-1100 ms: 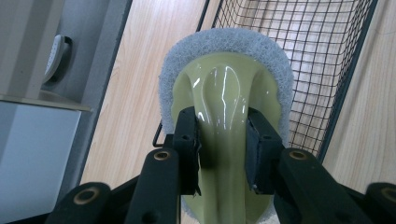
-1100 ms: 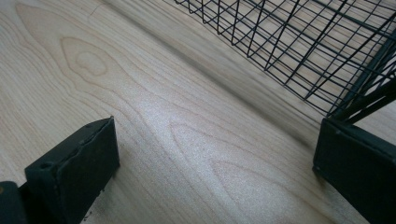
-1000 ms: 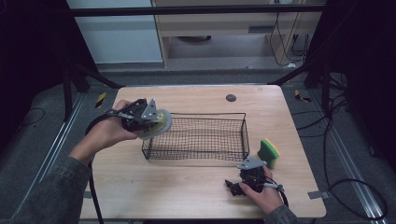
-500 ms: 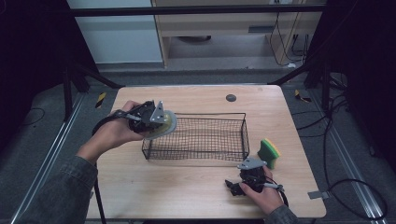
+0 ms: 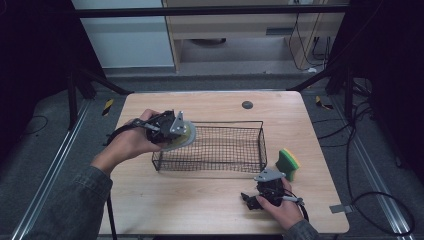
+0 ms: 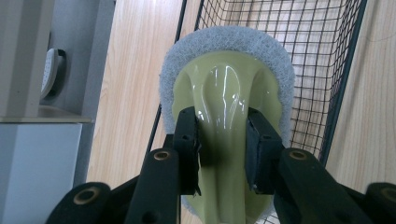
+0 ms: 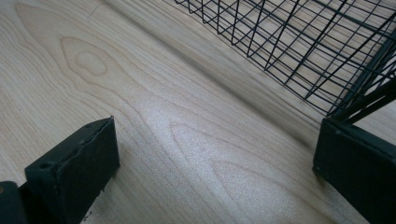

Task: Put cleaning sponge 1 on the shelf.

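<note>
My left gripper [image 5: 172,131] [image 6: 223,149] is shut on the pale green handle of a round scrubber [image 6: 229,100] with a white scouring pad [image 5: 186,136]. It holds the scrubber over the left end of the black wire basket [image 5: 235,125] [image 6: 343,79]. My right gripper [image 5: 250,201] [image 7: 215,158] rests low on the wooden table near the front edge, its jaws wide apart with only bare wood between them. The basket's corner [image 7: 355,88] lies just beyond its right jaw.
A green and yellow sponge [image 5: 288,163] stands on the table [image 5: 200,205] right of the basket, close behind my right hand. A small dark disc [image 5: 247,105] lies near the far edge. Cables trail on the floor at the right.
My left hand has carried the scrubber a little to the right, from beside the basket's left end to over its rim. The right hand has stayed put.
</note>
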Demonstrator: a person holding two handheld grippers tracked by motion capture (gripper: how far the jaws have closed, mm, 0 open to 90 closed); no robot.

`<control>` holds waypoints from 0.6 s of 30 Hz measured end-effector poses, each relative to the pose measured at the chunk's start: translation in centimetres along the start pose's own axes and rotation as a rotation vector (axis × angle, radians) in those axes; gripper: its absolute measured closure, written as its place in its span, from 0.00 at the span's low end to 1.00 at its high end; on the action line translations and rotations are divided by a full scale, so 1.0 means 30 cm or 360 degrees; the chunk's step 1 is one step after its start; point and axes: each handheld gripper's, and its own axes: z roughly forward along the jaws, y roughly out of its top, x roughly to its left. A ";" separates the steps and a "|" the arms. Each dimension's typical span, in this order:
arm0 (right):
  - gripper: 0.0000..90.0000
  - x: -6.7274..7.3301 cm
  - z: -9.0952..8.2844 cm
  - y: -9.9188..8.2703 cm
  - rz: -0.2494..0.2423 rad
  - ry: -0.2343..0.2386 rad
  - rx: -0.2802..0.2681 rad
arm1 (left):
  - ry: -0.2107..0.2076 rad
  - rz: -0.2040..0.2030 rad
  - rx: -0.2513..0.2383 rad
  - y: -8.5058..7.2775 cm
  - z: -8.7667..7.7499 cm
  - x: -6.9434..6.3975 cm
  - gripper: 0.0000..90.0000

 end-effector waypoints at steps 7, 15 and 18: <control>0.01 0.000 0.000 0.000 -0.0001 -0.0001 0.0000 | -0.0021 0.0038 0.0021 0.014 0.021 -0.012 0.77; 0.01 0.000 0.000 0.000 -0.0001 -0.0001 0.0000 | -0.0042 0.0034 0.0030 0.005 0.040 -0.025 0.77; 0.01 -0.001 0.001 0.000 -0.0004 0.0003 -0.0003 | -0.0046 0.0023 0.0029 -0.002 0.052 -0.029 0.77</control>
